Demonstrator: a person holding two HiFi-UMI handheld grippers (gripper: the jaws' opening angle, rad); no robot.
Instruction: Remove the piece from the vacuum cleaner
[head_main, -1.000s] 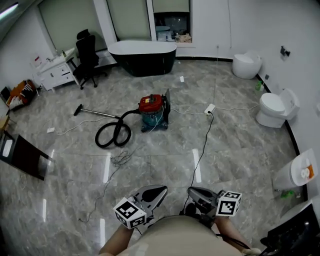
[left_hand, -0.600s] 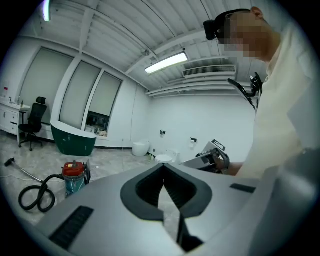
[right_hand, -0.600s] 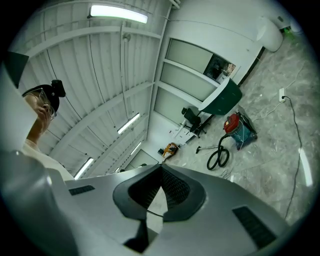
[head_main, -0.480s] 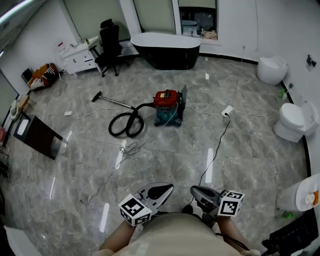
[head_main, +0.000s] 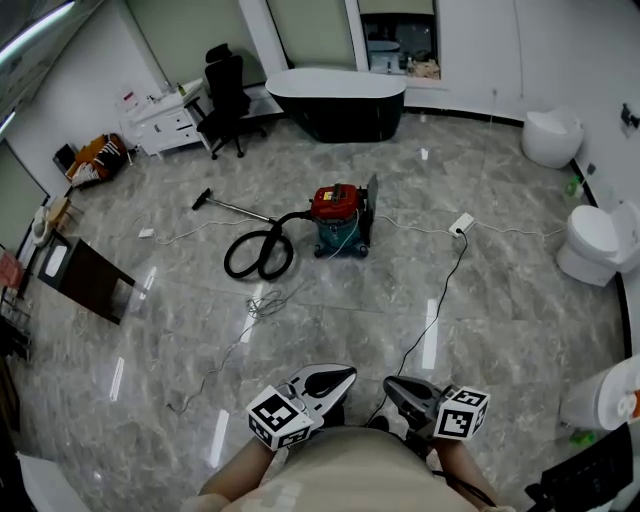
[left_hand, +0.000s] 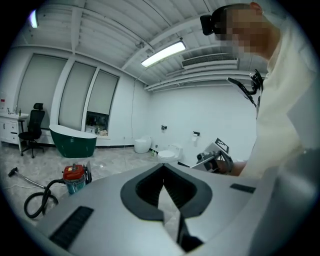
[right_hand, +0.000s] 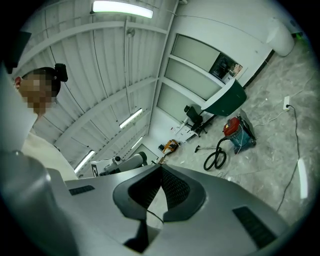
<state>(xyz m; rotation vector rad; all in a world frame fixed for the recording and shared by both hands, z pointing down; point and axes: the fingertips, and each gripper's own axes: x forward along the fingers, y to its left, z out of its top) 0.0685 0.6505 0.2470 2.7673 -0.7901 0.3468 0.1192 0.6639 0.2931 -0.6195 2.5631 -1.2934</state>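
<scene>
**Approach stage: both grippers closed and empty, vacuum cleaner out of reach.**

My left gripper (head_main: 345, 374) and right gripper (head_main: 392, 384) sit side by side at my waist, jaws fully together with nothing between them. The red-lidded canister vacuum cleaner (head_main: 341, 219) stands at 12 o'clock, well apart from me, its black hose (head_main: 258, 255) coiled at its 8 o'clock. I judge removal not yet begun. The next move calls for closing in and opening a gripper. Which piece detaches is too small to make out.
</scene>
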